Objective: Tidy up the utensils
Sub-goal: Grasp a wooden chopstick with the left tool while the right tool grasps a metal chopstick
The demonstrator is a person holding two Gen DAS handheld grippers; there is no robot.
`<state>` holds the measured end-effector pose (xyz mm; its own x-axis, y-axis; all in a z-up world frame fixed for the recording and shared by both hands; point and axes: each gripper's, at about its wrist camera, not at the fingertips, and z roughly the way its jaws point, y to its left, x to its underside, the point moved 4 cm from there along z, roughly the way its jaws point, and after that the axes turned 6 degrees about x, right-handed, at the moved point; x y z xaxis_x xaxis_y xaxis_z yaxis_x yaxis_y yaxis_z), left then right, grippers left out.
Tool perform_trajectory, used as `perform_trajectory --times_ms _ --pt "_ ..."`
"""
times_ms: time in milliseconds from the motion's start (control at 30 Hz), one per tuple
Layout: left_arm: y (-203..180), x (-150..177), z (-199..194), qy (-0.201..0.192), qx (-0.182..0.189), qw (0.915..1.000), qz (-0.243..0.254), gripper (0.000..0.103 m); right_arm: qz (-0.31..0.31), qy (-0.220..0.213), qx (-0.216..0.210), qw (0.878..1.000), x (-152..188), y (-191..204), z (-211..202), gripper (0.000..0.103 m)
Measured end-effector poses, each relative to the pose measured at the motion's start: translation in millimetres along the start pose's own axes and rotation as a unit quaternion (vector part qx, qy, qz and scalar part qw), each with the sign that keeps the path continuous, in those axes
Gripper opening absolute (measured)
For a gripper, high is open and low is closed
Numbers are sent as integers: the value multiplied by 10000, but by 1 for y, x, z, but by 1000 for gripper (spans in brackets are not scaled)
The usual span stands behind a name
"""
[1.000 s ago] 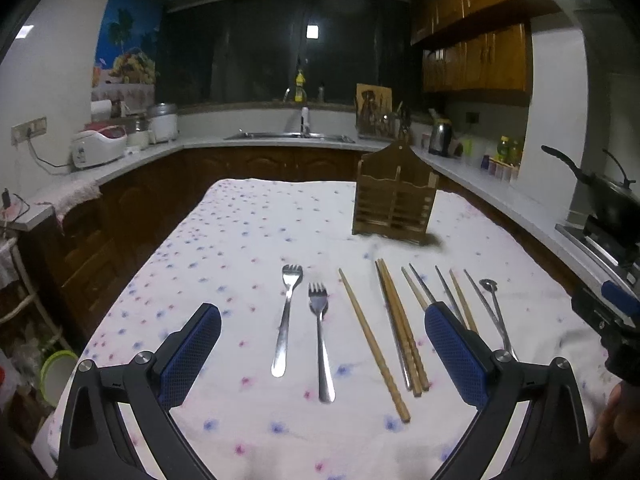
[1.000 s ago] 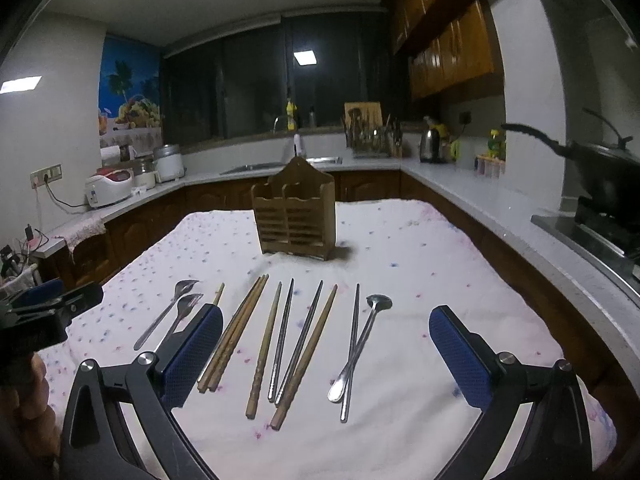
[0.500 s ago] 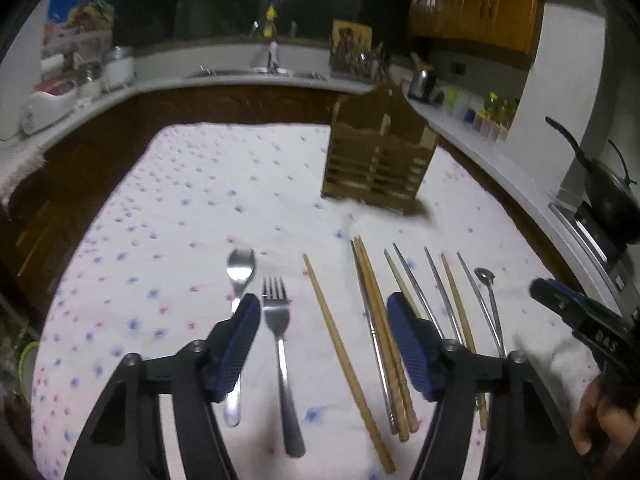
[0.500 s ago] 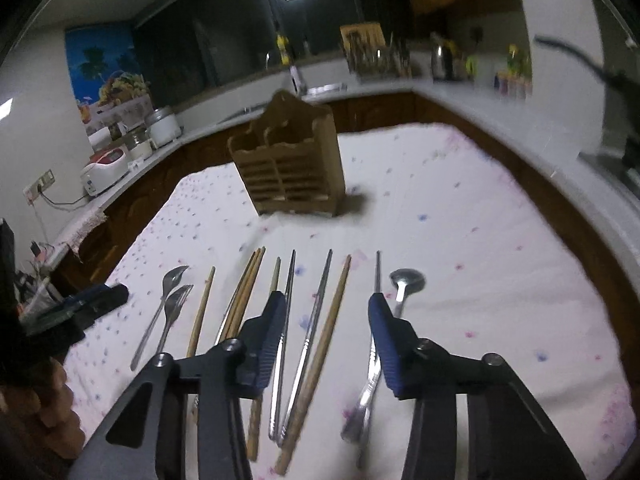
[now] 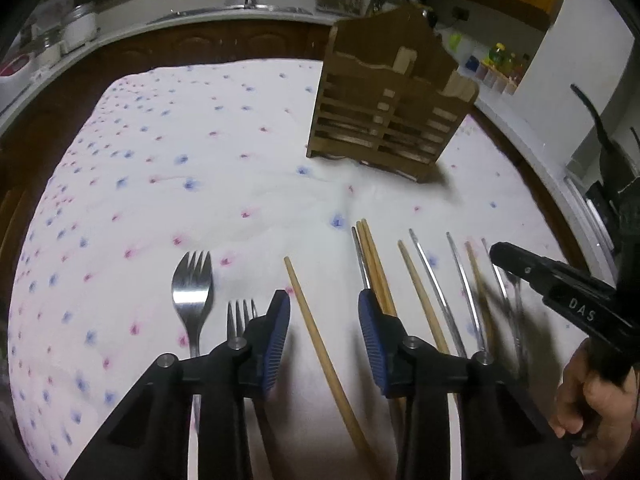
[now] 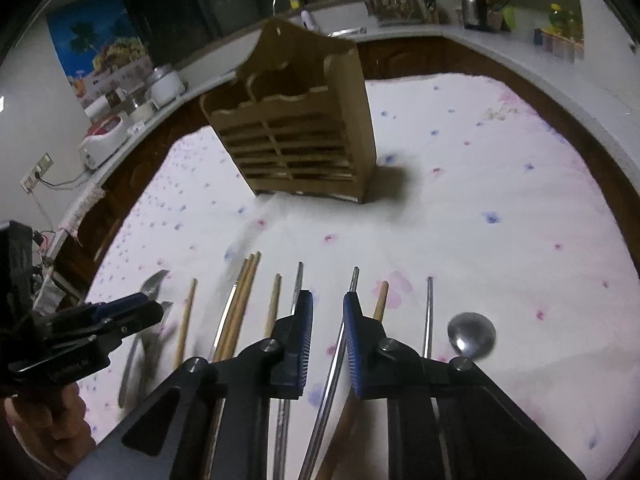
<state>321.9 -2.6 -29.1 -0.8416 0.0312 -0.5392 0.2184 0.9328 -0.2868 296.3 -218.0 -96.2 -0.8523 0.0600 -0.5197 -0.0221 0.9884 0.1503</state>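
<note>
A wooden utensil holder (image 5: 392,112) stands upright on the floral tablecloth (image 5: 200,160); it also shows in the right wrist view (image 6: 296,128). Two forks (image 5: 191,292), wooden chopsticks (image 5: 324,344), metal chopsticks (image 5: 432,284) and a spoon (image 6: 471,335) lie in a row in front of it. My left gripper (image 5: 323,338) is low over the cloth, partly closed, straddling one wooden chopstick without touching it. My right gripper (image 6: 325,338) is low, narrowly open, with a metal chopstick (image 6: 334,364) between its pads (image 6: 352,344).
The kitchen counter (image 6: 500,44) runs around the table with a sink, a kettle (image 6: 474,4), a rice cooker (image 6: 164,82) and bottles. A pan handle (image 5: 592,112) is at the right. The table edges drop to dark cabinets.
Both grippers have moved down and forward toward the row of utensils and their jaws have narrowed from wide open. The utensils and holder have not moved.
</note>
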Motion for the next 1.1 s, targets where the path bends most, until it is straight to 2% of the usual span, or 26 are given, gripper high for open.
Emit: perform_trajectory --times_ms 233,367,467,633,767,900,967,1100 --pt "3 -5 29 356 -195 9992 -57 27 -137 310 21 9994 -1 2 27 12" --pt "2 -1 45 621 -186 9978 -115 26 -158 520 73 9985 4 2 39 11" --pt "-1 0 51 653 -283 9975 0 26 -135 597 206 9979 8 -2 44 11" --pt "-7 -1 55 748 -453 9961 86 25 -231 537 313 9978 11 2 42 11" --pt "-9 -4 59 793 -445 9958 67 24 -95 526 129 9985 8 -3 44 8" --pt "-16 -6 64 703 -615 9952 287 8 -213 472 125 9986 7 -1 45 7" --pt "-20 -4 64 638 -661 9950 401 6 -256 459 133 9985 7 0 45 7" --pt "-17 0 58 590 -363 9975 172 3 8 517 -192 9985 7 -1 40 5"
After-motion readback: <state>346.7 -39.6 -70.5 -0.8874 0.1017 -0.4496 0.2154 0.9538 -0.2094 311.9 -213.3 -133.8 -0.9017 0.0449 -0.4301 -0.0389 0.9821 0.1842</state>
